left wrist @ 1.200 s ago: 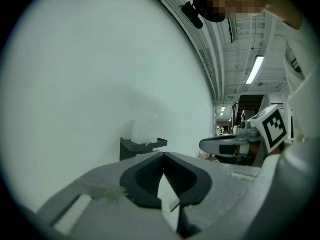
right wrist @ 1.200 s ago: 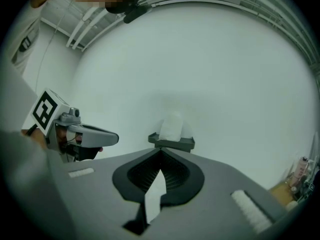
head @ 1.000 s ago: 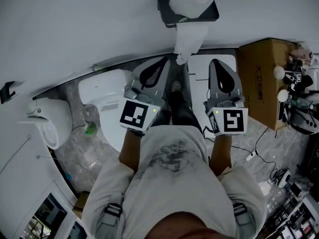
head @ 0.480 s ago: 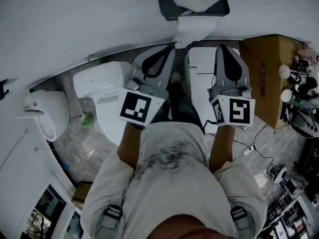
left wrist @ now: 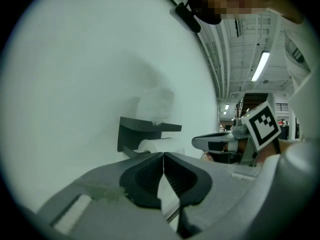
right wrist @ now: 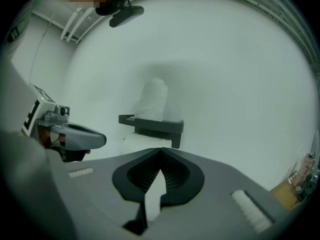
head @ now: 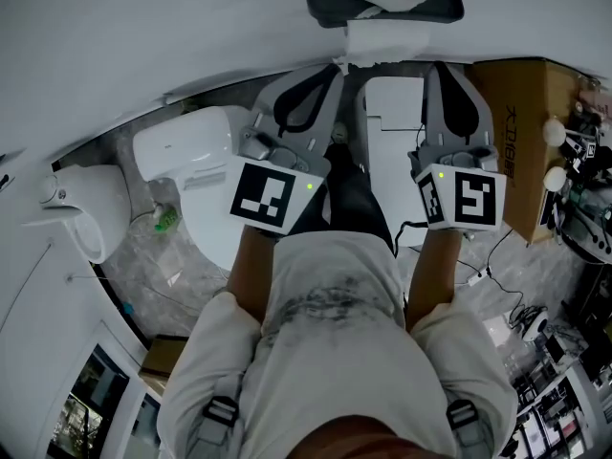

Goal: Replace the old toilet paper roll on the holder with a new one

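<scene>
1. The left gripper [left wrist: 163,155] has its jaws pressed together with nothing between them. The white showing through the slot below the tips is paper farther off, not something gripped.
2. The right gripper [right wrist: 160,149] is the same: jaws fully together and empty.
3. The dark holder [right wrist: 155,125] is fixed to the white wall straight ahead of both grippers and a little above their tips. From the head view it sits between the 2 grippers, so I would not call either hand nearer.
4. The mounted roll [right wrist: 142,143] hangs under the holder's shelf. Its long axis lies along the wall, crosswise to the way the jaws point, and a loose sheet [head: 411,41] trails down from it. I take this to be the old one.
5. A second roll [right wrist: 152,101] sits on top of the shelf and seems to stand on end. It is probably the new one, and it is not yet touched.
6. To take either roll, the jaws must first open, since both rolls are wider than the closed tips.
7. The cardboard box [head: 521,142] on the floor to the right bears dark printed characters that I cannot read. Each marker cube [head: 263,195] shows only black-and-white squares. I can see no brand name on the toilet [head: 186,156].
</scene>
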The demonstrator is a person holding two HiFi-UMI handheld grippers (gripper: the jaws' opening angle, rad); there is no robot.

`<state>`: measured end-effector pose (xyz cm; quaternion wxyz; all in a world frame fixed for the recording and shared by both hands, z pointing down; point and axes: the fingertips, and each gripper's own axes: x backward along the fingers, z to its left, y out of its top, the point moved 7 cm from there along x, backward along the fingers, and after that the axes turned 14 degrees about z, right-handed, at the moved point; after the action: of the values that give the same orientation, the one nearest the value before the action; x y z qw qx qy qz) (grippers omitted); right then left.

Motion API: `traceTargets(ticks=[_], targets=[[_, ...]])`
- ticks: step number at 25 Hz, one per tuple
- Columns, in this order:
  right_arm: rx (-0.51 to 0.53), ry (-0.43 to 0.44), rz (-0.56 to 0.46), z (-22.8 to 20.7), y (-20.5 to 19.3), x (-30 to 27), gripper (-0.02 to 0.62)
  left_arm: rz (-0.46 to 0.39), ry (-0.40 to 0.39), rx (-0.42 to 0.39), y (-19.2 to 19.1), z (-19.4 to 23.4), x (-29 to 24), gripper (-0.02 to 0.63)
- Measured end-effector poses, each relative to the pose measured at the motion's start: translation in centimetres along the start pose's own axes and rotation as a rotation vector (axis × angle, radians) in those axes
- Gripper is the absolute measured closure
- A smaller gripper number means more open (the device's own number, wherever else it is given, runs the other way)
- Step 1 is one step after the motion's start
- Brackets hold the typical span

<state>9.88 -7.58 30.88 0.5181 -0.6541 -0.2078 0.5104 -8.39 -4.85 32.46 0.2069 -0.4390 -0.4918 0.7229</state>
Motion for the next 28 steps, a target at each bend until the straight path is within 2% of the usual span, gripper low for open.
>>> traceTargets(ticks=[11,28], targets=[[-0.022,-0.022,-0.011,-1.0,0.5,-2.6,0.595,-0.002,-0.015,0.001,-0.1,1.1,-1.9,0.606],[-0.042,-0.015,-0.002,-1.7,-0.1,-4.5,0.595,0.014,-0.035,-0.002,-0.4,1.4,-4.7,0.487]])
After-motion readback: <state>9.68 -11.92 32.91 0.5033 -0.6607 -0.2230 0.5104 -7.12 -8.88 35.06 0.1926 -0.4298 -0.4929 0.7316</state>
